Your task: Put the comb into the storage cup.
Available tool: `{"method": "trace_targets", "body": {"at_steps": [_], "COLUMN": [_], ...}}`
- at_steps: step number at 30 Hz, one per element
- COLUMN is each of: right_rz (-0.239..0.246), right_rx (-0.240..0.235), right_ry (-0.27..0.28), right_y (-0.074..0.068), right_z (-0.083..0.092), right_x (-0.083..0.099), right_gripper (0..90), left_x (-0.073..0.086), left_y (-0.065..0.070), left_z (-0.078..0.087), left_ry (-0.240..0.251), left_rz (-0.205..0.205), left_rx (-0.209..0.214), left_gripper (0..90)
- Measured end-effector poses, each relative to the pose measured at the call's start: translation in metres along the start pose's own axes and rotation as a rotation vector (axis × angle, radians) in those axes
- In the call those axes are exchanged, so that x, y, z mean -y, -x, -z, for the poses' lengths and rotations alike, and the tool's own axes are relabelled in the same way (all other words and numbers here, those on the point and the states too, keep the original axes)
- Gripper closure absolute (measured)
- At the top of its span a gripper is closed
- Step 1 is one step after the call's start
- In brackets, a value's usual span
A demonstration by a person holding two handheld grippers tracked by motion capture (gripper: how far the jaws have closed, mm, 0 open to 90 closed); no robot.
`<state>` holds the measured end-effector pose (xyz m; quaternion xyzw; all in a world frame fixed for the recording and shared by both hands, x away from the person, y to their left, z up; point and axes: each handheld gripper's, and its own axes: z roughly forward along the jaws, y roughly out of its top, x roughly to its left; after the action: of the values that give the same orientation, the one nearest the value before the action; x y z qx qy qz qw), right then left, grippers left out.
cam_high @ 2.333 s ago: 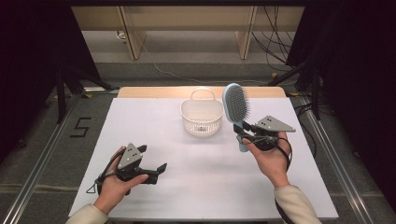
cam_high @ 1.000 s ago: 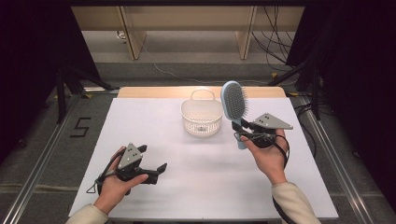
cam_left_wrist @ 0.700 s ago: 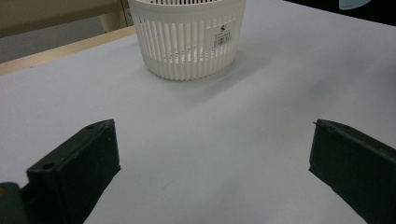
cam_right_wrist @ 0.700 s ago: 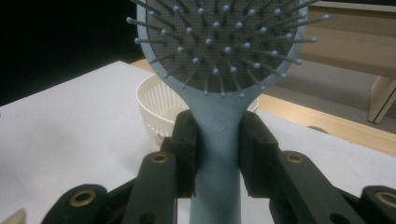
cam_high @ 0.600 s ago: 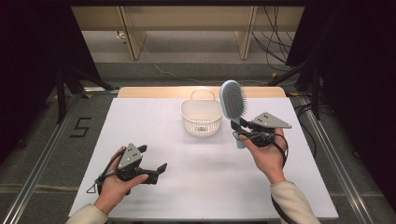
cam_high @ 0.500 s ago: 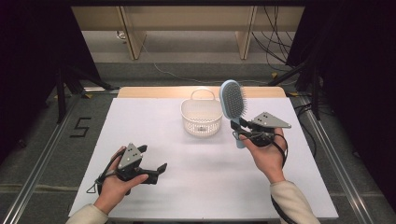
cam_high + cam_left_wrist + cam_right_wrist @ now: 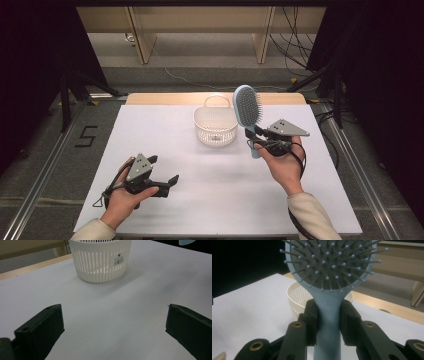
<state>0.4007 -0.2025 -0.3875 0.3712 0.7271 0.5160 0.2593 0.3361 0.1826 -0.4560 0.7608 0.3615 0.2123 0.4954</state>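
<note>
Your right gripper (image 7: pixel 256 138) is clamped on the handle of the light blue plastic paddle hairbrush (image 7: pixel 247 107), holding it upright just right of the white slatted plastic basket (image 7: pixel 215 127). Your left gripper (image 7: pixel 162 176) rests on the white table (image 7: pixel 150 130), well nearer you than that basket, jaws spread and empty.

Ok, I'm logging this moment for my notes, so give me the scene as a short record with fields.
held item: hairbrush, light blue, upright, bristles facing the camera
holder: right gripper, jaws clamped on the brush handle
other hand: left gripper, jaws wide apart with nothing between them, low over the table
container: white slatted basket with a handle, standing left of the brush, apart from it
basket contents: none seen from the high view
</note>
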Motion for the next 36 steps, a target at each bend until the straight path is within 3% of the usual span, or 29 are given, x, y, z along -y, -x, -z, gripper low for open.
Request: {"method": "trace_targets", "body": {"at_steps": [36], "right_rz": [-0.007], "right_rx": [-0.004], "right_ry": [0.016], "right_y": [-0.0019], "right_z": [-0.0094], "right_x": [-0.0088], "right_gripper": [70.4], "left_x": [-0.0008], "left_y": [-0.0001], "left_z": [0.0006], "left_ry": [0.004], "left_rz": [-0.001], "left_rx": [-0.002], "left_gripper": [1.0]}}
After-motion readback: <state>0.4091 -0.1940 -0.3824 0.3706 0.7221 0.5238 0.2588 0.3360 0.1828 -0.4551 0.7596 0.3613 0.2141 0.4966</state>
